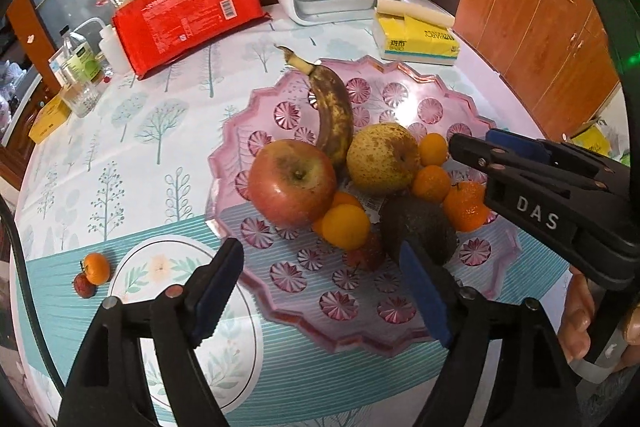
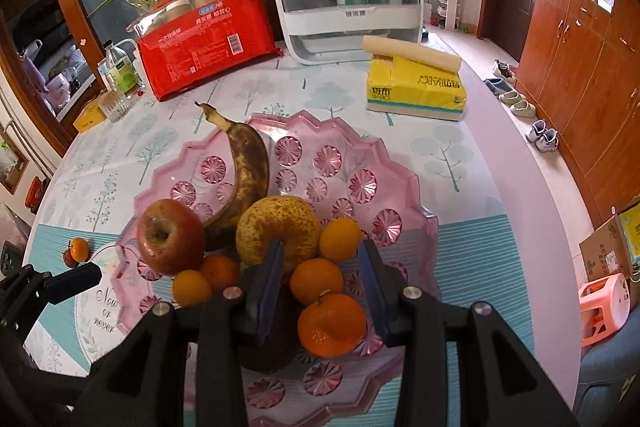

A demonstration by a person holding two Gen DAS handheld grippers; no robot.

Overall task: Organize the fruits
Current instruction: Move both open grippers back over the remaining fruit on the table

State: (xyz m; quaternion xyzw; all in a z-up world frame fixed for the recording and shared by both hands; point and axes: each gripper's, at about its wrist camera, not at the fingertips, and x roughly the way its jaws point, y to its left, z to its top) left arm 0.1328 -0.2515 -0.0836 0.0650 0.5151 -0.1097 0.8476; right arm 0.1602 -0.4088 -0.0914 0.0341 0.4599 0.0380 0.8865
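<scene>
1. Left tongs [image 1: 320,255] spread wide over the near rim of the pink glass plate [image 1: 404,95], nothing between the pads. Right tongs [image 2: 321,249] only narrowly parted, hovering above a leafy mandarin [image 2: 331,323] and pinching nothing.
2. Most fruit already piled on the plate: apple [image 1: 292,183], pear [image 1: 382,157], spotted banana [image 1: 334,107], avocado [image 1: 420,223] and several small mandarins.
3. Two strays left on the worktop [image 1: 140,131], at about 8 o'clock from the plate: a small mandarin [image 1: 96,268] touching a red fruit [image 1: 84,285], probably a strawberry.
4. Likely step: fetching those strays with the left tongs. Best to take one at a time, close gently on the soft red one, and set it in the bare patch at 1 o'clock on the plate, away from the apple.
5. Left wrist view only: right tongs from the side — clearly empty — and a hand [image 1: 580,311] at 4 o'clock.
6. Right wrist view only: shoes [image 2: 542,135] on the floor at 3 o'clock and a pink stool [image 2: 604,303] at 4 o'clock — strays there small, at 9 o'clock.
</scene>
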